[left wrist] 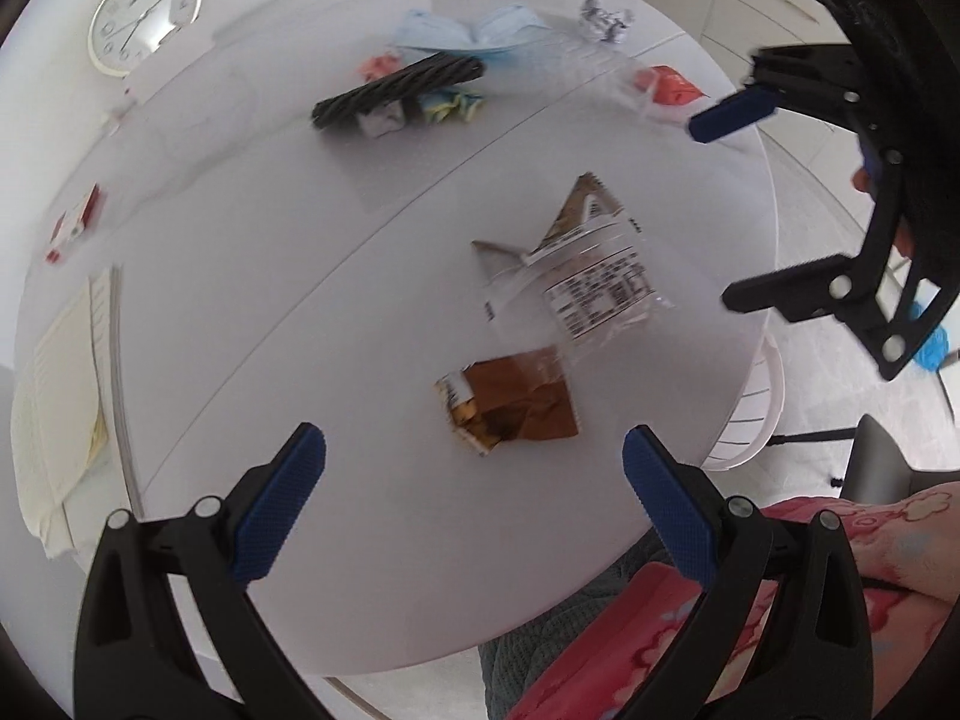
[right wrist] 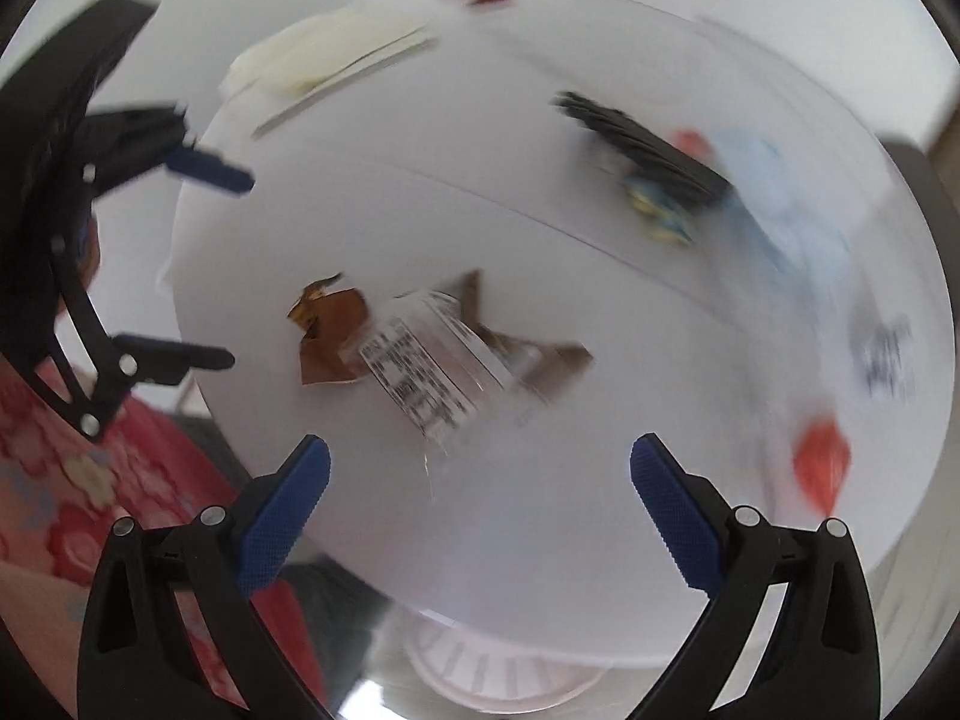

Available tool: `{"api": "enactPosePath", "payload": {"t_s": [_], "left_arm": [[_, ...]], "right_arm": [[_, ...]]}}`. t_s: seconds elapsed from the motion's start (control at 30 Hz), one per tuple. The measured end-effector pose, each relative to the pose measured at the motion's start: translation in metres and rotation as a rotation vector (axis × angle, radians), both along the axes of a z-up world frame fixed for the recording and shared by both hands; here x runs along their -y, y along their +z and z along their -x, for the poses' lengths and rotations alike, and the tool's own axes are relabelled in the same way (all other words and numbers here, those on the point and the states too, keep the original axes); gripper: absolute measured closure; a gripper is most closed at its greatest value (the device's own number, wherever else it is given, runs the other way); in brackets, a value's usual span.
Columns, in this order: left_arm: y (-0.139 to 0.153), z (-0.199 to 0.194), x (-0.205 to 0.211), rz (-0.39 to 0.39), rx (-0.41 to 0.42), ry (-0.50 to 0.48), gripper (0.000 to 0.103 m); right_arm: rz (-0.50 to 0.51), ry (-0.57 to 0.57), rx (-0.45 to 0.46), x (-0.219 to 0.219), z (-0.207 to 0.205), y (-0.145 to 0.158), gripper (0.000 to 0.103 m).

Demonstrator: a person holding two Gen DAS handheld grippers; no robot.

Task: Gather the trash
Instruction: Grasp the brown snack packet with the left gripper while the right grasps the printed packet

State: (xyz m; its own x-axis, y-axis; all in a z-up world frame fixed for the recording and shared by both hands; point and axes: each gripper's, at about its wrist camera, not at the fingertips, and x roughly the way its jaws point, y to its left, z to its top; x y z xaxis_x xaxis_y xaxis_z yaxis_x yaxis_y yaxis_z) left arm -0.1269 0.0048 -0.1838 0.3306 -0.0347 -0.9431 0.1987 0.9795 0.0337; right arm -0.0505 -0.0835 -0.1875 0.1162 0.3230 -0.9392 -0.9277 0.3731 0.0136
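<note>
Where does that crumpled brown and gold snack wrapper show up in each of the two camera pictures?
Left wrist view: the crumpled brown and gold snack wrapper lies low in the centre, just above the open left gripper.
Right wrist view: the wrapper sits left of centre, above the open right gripper.
Shared landmark: the clear plastic bag with a printed black-and-white label lies right beside it in both.

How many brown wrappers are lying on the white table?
2. A crumpled brown wrapper lies nearest the left gripper; a brown-and-clear wrapper lies just beyond it. More may hide in the far pile.
</note>
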Motion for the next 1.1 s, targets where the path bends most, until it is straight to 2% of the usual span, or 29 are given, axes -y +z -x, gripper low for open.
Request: {"api": "enactPosePath", "payload": {"t_s": [0.17,0.27,0.33,0.4,0.53,0.6,0.73,0.9,1.0,1.1], "left_arm": [[-0.01,0.005,-0.011,0.032,-0.01,0.05,0.008],[-0.014,0.006,-0.014,0.046,-0.014,0.064,0.008],[-0.015,0.005,-0.015,0.057,-0.011,0.07,0.008],[-0.017,0.004,-0.015,0.062,-0.005,0.063,0.008],[-0.023,-0.002,-0.01,0.04,0.008,-0.011,0.008],[-0.027,-0.007,-0.004,-0.003,0.018,-0.097,0.008],[-0.036,-0.015,0.012,-0.089,0.043,-0.334,0.008],[-0.051,-0.016,0.03,-0.19,0.065,-0.682,0.008],[-0.059,-0.017,0.036,-0.197,0.059,-0.84,0.011],[-0.061,-0.023,0.036,-0.152,0.032,-0.92,0.021]], "right_arm": [[0.15,0.257,0.068,-0.05,0.006,-0.028,0.003],[0.213,0.329,0.08,-0.064,0.004,-0.045,0.004],[0.241,0.341,0.063,-0.07,-0.002,-0.054,0.011],[0.256,0.319,0.027,-0.073,-0.01,-0.058,0.032],[0.223,0.229,-0.042,-0.071,-0.029,-0.056,0.042],[0.202,0.164,-0.078,-0.066,-0.041,-0.051,0.044],[0.106,-0.001,-0.168,-0.049,-0.056,-0.032,0.044],[-0.023,-0.237,-0.234,-0.015,-0.065,-0.004,0.044],[-0.099,-0.389,-0.272,0.013,-0.064,0.009,0.044],[-0.155,-0.521,-0.297,0.04,-0.063,0.016,0.044]]}}
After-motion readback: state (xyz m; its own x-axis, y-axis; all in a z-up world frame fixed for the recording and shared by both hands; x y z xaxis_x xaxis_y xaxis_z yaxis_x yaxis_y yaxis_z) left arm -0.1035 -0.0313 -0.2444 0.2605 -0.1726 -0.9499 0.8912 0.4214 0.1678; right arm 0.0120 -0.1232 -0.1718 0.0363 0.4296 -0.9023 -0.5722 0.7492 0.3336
